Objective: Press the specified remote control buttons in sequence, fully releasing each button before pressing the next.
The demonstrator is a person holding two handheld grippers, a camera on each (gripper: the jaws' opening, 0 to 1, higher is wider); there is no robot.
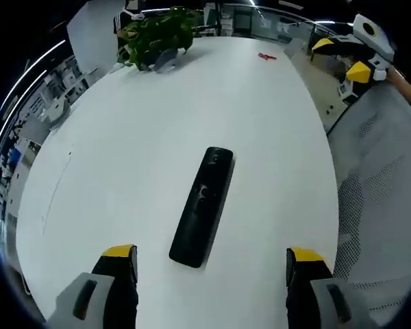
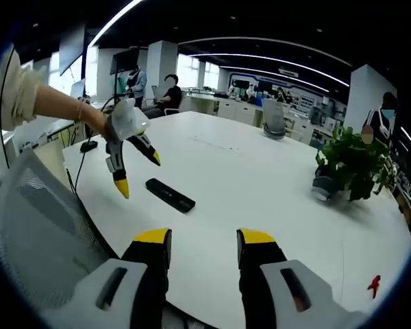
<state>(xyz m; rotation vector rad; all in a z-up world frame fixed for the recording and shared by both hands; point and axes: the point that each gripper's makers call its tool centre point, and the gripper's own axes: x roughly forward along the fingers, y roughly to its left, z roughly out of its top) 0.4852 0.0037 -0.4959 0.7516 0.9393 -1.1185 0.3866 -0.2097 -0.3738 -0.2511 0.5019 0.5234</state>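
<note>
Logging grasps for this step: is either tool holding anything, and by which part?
Nothing is held. Both tools, left and right, are open and empty; the black rectangular remote control lies untouched on the white table.

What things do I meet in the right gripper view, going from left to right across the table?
Left hand-held gripper → black remote control → potted plant → small red object.

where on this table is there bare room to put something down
Most of the white table is bare: the wide stretch between the remote control and the potted plant, and the side toward the small red object. Only the plant's corner is crowded.
</note>
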